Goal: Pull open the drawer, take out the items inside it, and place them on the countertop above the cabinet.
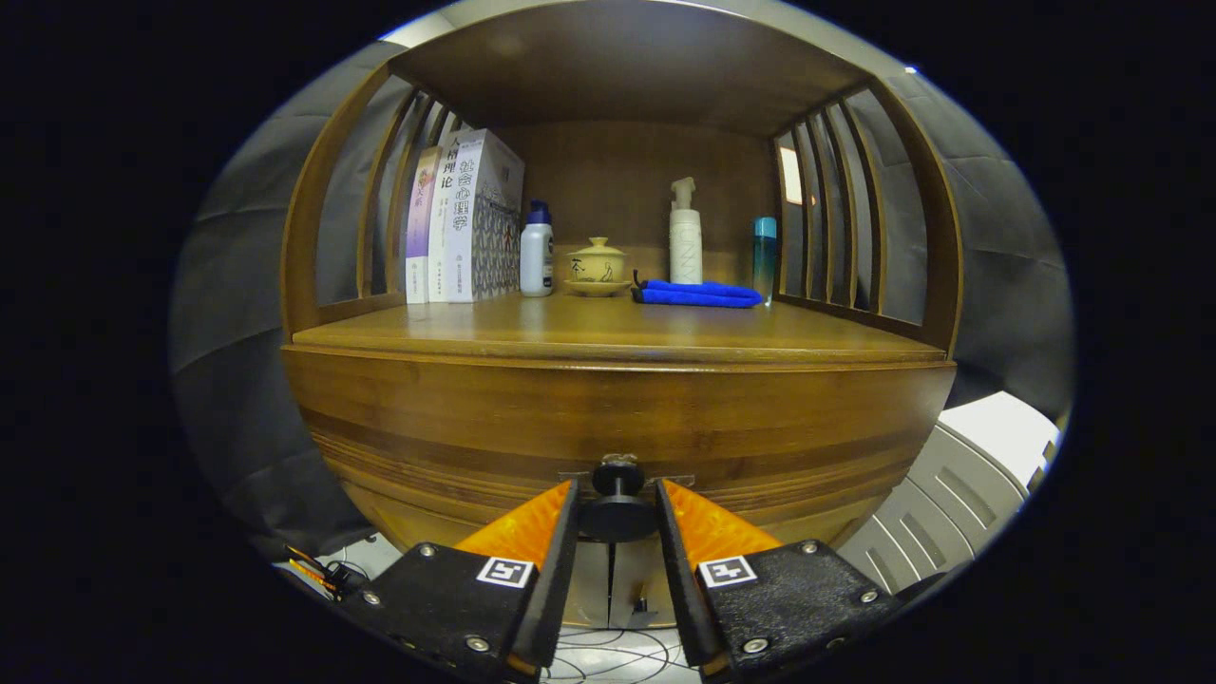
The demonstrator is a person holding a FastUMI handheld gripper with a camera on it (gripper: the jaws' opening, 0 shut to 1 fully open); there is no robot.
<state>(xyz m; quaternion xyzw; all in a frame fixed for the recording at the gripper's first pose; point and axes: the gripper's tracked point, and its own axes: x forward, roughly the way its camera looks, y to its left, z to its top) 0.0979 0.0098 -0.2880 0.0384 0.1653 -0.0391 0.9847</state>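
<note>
Grey padded panels close in the booth behind and beside a brown wooden cabinet (617,418) with slatted side walls and a roofed shelf. Its smooth wooden countertop (608,328) runs across the middle of the view, bare along its front part. At the back of the countertop stand a row of upright books (463,220) on the left, then a white plastic bottle with a blue cap (537,250), a small yellow lidded ceramic cup on a saucer (598,267), a folded blue cloth (698,294), a tall white pump bottle (685,235) just behind the cloth, and a slim teal bottle (765,250) near the right slats.

Below the countertop, the curved wooden drawer front (617,446) sits flush with the cabinet, so the drawer is closed and whatever it contains is hidden. A round black knob (617,513) projects from the lower centre of the drawer front.

The handheld two-finger gripper (617,508) reaches toward that knob, with the knob sitting between the two fingers (532,522). The fingers are set narrow, close on either side of the knob; whether both actually press on it cannot be told. A white slatted object (959,494) lies low to the right of the cabinet, and some thin cables (318,570) show beside the left finger's base.
</note>
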